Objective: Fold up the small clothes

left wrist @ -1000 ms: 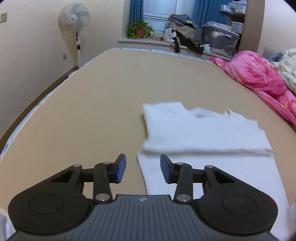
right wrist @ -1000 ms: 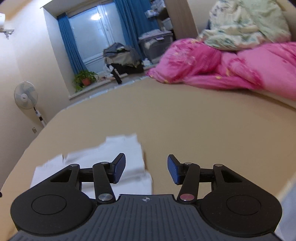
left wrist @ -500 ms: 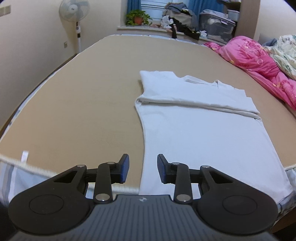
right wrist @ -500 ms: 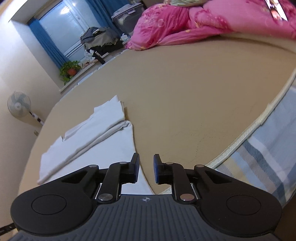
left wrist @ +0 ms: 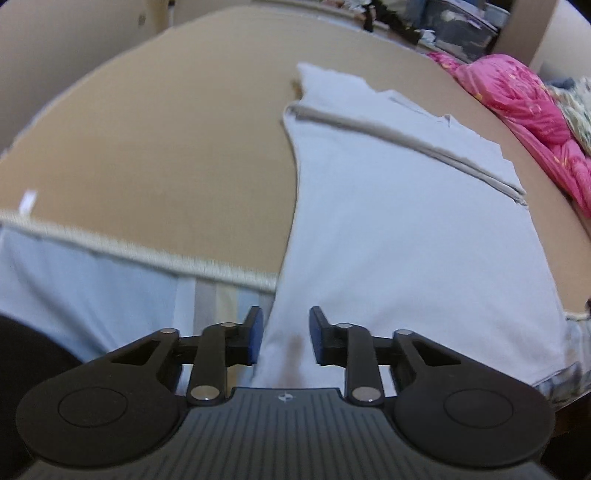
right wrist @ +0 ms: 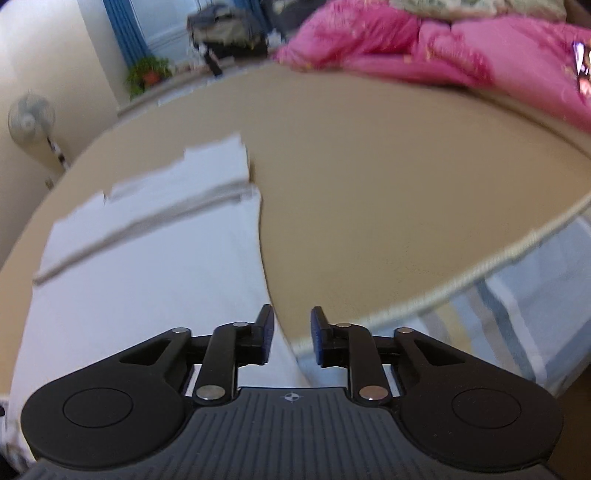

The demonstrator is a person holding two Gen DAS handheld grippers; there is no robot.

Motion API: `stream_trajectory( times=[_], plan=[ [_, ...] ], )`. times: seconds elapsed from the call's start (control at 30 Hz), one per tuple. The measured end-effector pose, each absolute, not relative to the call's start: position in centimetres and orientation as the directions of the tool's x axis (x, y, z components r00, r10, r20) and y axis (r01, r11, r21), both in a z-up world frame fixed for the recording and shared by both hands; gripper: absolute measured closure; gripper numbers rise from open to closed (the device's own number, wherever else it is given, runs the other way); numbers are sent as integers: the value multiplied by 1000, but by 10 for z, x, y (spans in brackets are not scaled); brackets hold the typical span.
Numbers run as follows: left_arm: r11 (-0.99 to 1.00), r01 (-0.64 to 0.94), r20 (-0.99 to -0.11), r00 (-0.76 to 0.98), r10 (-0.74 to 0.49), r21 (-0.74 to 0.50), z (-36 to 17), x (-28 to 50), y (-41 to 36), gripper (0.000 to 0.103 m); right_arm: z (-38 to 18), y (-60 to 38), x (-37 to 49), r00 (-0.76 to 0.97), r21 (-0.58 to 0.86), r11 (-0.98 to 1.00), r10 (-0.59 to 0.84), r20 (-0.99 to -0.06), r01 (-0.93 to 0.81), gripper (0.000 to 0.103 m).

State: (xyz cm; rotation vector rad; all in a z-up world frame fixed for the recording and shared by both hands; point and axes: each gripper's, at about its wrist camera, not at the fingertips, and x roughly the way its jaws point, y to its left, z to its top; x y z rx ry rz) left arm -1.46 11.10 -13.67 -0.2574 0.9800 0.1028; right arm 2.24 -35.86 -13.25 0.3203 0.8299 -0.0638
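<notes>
Tan bed (right wrist: 388, 177), blue curtains (right wrist: 122, 33), standing fan (right wrist: 31, 120)

Left gripper (left wrist: 284, 334): drawn back to white T-shirt (left wrist: 399, 236) hem at 6 o'clock; jaw gap narrower than a second ago, cloth between tips. Right gripper (right wrist: 291, 338): pulled back and lowered to hem's right corner; gap narrowed, then slightly wider.

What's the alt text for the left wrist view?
The open left tool sits at the near hem of a white shirt spread on a tan bed surface, its far end already folded over. The hem drapes over the bed's corded edge; a pink quilt lies far right.
</notes>
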Motion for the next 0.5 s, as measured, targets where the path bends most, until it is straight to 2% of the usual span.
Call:
stream_trajectory(
  times=[0.27,0.47,0.5],
  plan=[
    [932,-285,-884,462,-73,-225,-161,-6,125,75,-170,-368,24,499,300,936,175,-849,182,79],
    [939,-264,-886,456,-79,-219,-164,-3,124,75,-183,-362,28,440,267,948,168,-882,173,76],
    [942,-255,-886,455,-84,-220,-164,-2,122,79,-182,-359,28,439,261,952,167,-883,161,76]
  ],
)
